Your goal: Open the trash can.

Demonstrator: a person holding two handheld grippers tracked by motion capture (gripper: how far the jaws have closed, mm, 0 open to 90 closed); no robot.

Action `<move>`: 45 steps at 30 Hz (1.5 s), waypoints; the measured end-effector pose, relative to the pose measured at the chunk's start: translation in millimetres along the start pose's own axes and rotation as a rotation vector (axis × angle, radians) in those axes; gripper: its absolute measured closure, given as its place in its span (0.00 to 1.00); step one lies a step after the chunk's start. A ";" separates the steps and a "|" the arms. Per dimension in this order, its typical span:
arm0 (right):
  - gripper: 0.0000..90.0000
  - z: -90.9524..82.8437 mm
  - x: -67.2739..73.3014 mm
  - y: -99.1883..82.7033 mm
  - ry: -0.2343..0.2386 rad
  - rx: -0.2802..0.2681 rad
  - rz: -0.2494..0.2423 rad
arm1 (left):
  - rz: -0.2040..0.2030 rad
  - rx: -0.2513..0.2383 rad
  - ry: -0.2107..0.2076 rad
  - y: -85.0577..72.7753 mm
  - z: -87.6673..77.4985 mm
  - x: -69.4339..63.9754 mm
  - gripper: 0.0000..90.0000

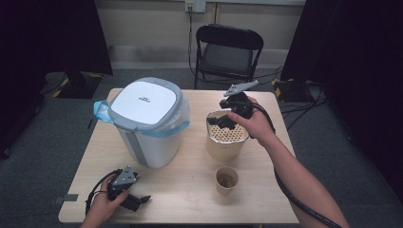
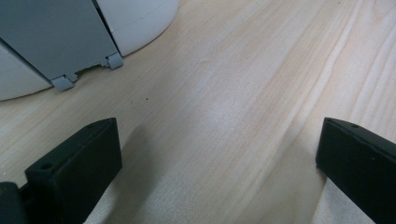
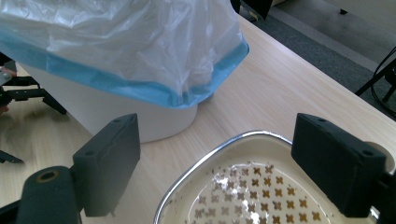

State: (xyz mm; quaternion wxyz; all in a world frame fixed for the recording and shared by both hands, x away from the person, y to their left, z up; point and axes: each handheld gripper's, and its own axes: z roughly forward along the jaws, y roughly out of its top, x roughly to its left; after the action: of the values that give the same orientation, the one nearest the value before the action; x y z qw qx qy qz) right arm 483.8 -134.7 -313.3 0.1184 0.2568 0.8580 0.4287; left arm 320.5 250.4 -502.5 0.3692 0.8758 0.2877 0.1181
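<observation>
Wooden surface (image 1: pixel 190 194) under left hand-held gripper (image 1: pixel 127 192), jaws spread, empty. Lidded white bin (image 1: pixel 147 118) next. Right hand-held gripper (image 1: pixel 228 121) released over perforated strainer basket (image 1: pixel 227 135): probably light, rigid, slick; best gripped by rim. Paper cup (image 1: pixel 226 179) nearby.

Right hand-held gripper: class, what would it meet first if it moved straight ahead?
Probably the white bin with its blue-edged liner bag, beyond the perforated strainer lying below the open right hand-held gripper; depth is uncertain.

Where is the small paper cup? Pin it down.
In the high view, the paper cup stands on the table's near right part, just in front of the cream perforated container, apart from it.
</observation>
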 end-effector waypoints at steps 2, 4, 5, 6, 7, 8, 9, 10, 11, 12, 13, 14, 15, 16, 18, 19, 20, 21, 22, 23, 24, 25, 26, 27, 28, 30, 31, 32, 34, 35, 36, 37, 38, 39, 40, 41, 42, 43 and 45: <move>0.17 4.4 -2.2 5.7 0.011 -0.001 0.003 | 0.002 0.000 0.000 0.0 0.0 0.1 0.00; 0.17 6.5 -4.0 10.0 0.010 -0.006 -0.001 | 0.004 0.001 0.000 0.1 -0.1 0.3 0.00; 0.17 6.5 -4.0 10.0 0.010 -0.006 -0.001 | 0.004 0.001 0.000 0.1 -0.1 0.3 0.00; 0.17 7.9 -5.3 14.7 0.007 -0.014 -0.003 | 0.000 0.001 -0.001 0.0 0.0 0.0 0.00; 0.17 8.6 -5.8 16.9 0.011 -0.015 -0.004 | 0.002 0.001 0.000 0.0 -0.1 0.1 0.00; 0.17 9.3 -6.5 18.9 0.015 -0.017 -0.002 | 0.005 0.001 0.000 0.1 -0.1 0.3 0.00; 0.17 9.3 -6.5 18.9 0.015 -0.017 -0.002 | 0.005 0.001 0.000 0.1 -0.1 0.3 0.00; 0.17 10.7 -7.5 22.9 0.017 -0.016 -0.005 | 0.006 0.001 0.000 0.1 -0.1 0.5 0.00; 0.17 10.7 -7.5 22.9 0.017 -0.016 -0.005 | 0.006 0.001 0.000 0.1 -0.1 0.5 0.00; 0.17 11.9 -8.9 26.8 0.020 -0.018 -0.011 | 0.007 0.002 0.001 0.1 -0.2 0.5 0.00; 0.17 12.3 -9.5 28.9 0.020 -0.019 -0.012 | 0.006 0.001 0.000 0.1 -0.1 0.5 0.00; 0.17 12.4 -10.1 31.0 0.022 -0.021 -0.012 | 0.007 0.001 0.000 0.1 -0.1 0.5 0.00; 0.17 12.4 -10.1 31.0 0.022 -0.021 -0.012 | 0.007 0.001 0.000 0.1 -0.1 0.5 0.00; 0.17 12.9 -10.9 33.0 0.026 -0.024 -0.012 | 0.000 0.001 -0.001 0.0 0.0 0.1 0.00; 0.17 15.0 -12.5 38.5 0.030 -0.020 -0.011 | 0.007 0.010 0.001 0.4 -0.6 0.5 0.00; 0.17 15.9 -13.1 40.2 0.031 -0.019 -0.010 | 0.007 0.010 0.001 0.4 -0.6 0.5 0.00; 0.17 16.7 -13.5 42.0 0.033 -0.018 -0.012 | 0.007 0.010 0.001 0.4 -0.6 0.5 0.00; 0.17 16.7 -13.5 42.0 0.033 -0.018 -0.012 | 0.007 0.010 0.001 0.4 -0.7 0.5 0.00; 0.17 18.2 -13.6 46.0 0.032 -0.016 -0.014 | 0.002 0.010 0.000 0.4 -0.6 0.2 0.00; 0.17 18.8 -13.4 48.1 0.034 -0.015 -0.016 | 0.002 0.010 0.000 0.4 -0.6 0.2 0.00; 0.17 18.8 -13.4 48.1 0.034 -0.015 -0.016 | 0.003 0.011 0.000 0.4 -0.6 0.2 0.00; 0.17 19.4 -13.0 50.2 0.032 -0.016 -0.019 | 0.002 0.010 0.000 0.3 -0.6 0.1 0.00; 0.17 20.0 -12.1 54.5 0.034 -0.021 -0.023 | 0.004 0.010 0.000 0.4 -0.6 0.3 0.00; 0.17 20.0 -12.1 54.5 0.034 -0.021 -0.023 | 0.004 0.010 0.000 0.4 -0.6 0.3 0.00; 0.17 20.7 -12.3 58.3 0.034 -0.025 -0.026 | 0.004 0.010 0.001 0.4 -0.7 0.3 0.00; 0.17 21.1 -12.6 61.9 0.035 -0.031 -0.024 | 0.004 0.010 0.000 0.4 -0.6 0.3 0.00; 0.17 21.1 -12.6 61.9 0.035 -0.031 -0.024 | 0.004 0.010 0.000 0.4 -0.6 0.3 0.00; 0.17 21.4 -13.0 65.4 0.033 -0.032 -0.026 | 0.005 0.010 0.000 0.4 -0.6 0.3 0.00; 0.17 21.9 -13.4 68.9 0.031 -0.031 -0.029 | 0.004 0.010 0.000 0.4 -0.6 0.3 0.00; 0.17 21.9 -13.4 68.9 0.031 -0.031 -0.029 | 0.004 0.010 0.000 0.4 -0.6 0.3 0.00; 0.17 22.4 -13.7 70.7 0.030 -0.029 -0.030 | 0.004 0.010 0.000 0.4 -0.7 0.3 0.00; 0.17 22.9 -13.9 72.6 0.029 -0.028 -0.031 | 0.012 0.011 0.004 0.6 -0.8 0.8 0.00; 0.17 24.1 -14.8 76.6 0.030 -0.032 -0.031 | 0.006 0.011 0.001 0.4 -0.7 0.4 0.00; 0.17 24.1 -14.8 76.6 0.030 -0.032 -0.031 | 0.007 0.010 0.002 0.4 -0.7 0.5 0.00; 0.17 25.4 -15.2 80.9 0.031 -0.035 -0.028 | 0.011 0.010 0.004 0.4 -0.7 0.7 0.00; 0.17 25.4 -15.2 80.9 0.031 -0.035 -0.028 | 0.011 0.010 0.004 0.4 -0.7 0.7 0.00; 0.17 26.9 -15.1 85.5 0.032 -0.034 -0.034 | 0.012 0.011 0.004 0.5 -0.8 0.8 0.00; 0.17 27.7 -14.9 87.7 0.030 -0.036 -0.037 | 0.011 0.012 0.004 0.5 -0.9 0.8 0.00; 0.17 28.4 -14.6 90.0 0.035 -0.037 -0.036 | 0.009 0.010 0.002 0.5 -0.7 0.7 0.00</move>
State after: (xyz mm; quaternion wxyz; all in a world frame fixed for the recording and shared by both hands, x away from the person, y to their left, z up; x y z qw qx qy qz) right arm 538.6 -78.4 -259.1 0.1158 0.2313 0.8565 0.4467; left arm 320.9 250.9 -501.7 0.3639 0.8788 0.2847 0.1191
